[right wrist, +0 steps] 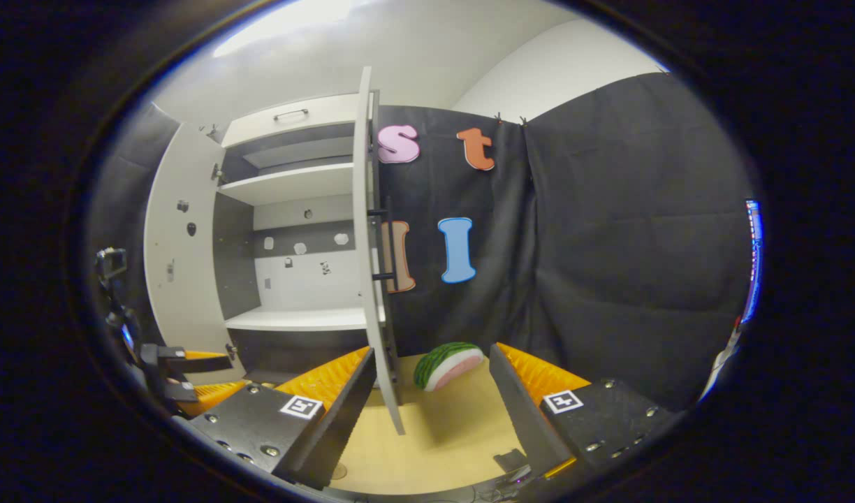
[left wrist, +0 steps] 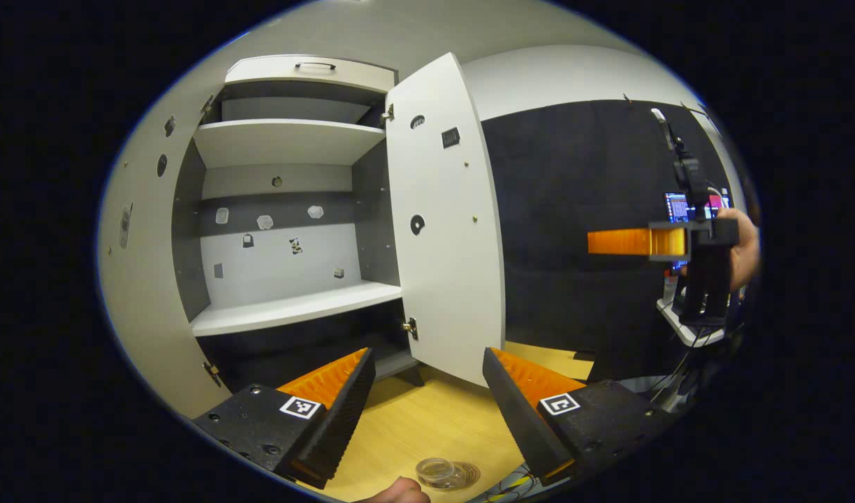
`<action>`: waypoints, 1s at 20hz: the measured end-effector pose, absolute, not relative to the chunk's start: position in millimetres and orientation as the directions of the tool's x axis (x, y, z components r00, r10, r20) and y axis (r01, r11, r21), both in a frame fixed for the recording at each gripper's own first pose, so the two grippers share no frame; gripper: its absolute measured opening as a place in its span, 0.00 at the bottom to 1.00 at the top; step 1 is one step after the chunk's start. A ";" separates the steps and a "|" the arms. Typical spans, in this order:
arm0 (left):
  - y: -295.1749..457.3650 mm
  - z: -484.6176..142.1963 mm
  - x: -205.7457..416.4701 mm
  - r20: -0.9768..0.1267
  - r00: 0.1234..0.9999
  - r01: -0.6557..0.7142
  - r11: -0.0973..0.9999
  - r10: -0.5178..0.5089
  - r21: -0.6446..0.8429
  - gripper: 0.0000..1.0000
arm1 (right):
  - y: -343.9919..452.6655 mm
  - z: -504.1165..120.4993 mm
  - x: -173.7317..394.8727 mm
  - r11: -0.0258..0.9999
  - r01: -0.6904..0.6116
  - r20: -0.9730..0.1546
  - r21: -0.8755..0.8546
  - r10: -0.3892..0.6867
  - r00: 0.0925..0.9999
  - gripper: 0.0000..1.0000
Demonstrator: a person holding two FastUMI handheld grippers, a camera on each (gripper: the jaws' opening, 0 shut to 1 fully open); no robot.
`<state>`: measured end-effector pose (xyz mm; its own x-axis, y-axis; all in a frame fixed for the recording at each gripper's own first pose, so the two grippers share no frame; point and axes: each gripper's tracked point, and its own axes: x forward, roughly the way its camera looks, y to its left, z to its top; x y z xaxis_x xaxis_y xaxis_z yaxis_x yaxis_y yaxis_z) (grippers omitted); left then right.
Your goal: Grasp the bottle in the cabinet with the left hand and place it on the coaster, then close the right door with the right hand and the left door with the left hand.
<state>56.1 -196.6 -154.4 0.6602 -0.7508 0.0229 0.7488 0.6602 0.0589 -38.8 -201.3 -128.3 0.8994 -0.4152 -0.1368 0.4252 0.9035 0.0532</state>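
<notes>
Before the open cabinet point(left wrist: 288, 209), left tongs point(left wrist: 424, 391) and right tongs point(right wrist: 431, 391) gape wide, holding nothing.

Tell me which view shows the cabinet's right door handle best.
The right gripper view: the right door stands edge-on there, so its dark bar handle sticks out on the outer side against the booth wall. The left gripper view faces the door's inner side, with hinges and fittings but no handle.

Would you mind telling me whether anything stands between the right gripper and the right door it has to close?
Nothing visible does: the right door stands edge-on just ahead of the open right gripper.
</notes>
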 end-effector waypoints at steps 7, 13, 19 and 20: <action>-152.2 -111.3 81.7 0.038 0.788 0.596 0.776 -0.615 0.207 0.98 | -251.5 -104.1 13.0 0.916 0.402 -0.088 0.002 -0.400 0.912 0.99; -154.0 -103.2 92.8 0.025 0.836 0.544 0.833 -0.549 0.100 0.98 | -293.2 -90.0 78.6 0.918 0.397 -0.070 -0.021 -0.397 0.915 0.94; -129.9 -26.4 95.5 0.088 0.880 0.462 0.884 -0.467 0.066 0.98 | -311.0 -83.2 129.9 0.920 0.391 -0.126 -0.021 -0.390 0.912 0.99; -119.6 -17.2 95.3 0.083 0.893 0.437 0.897 -0.442 0.069 0.98 | -311.2 -82.3 134.3 0.918 0.396 -0.135 -0.026 -0.396 0.908 0.99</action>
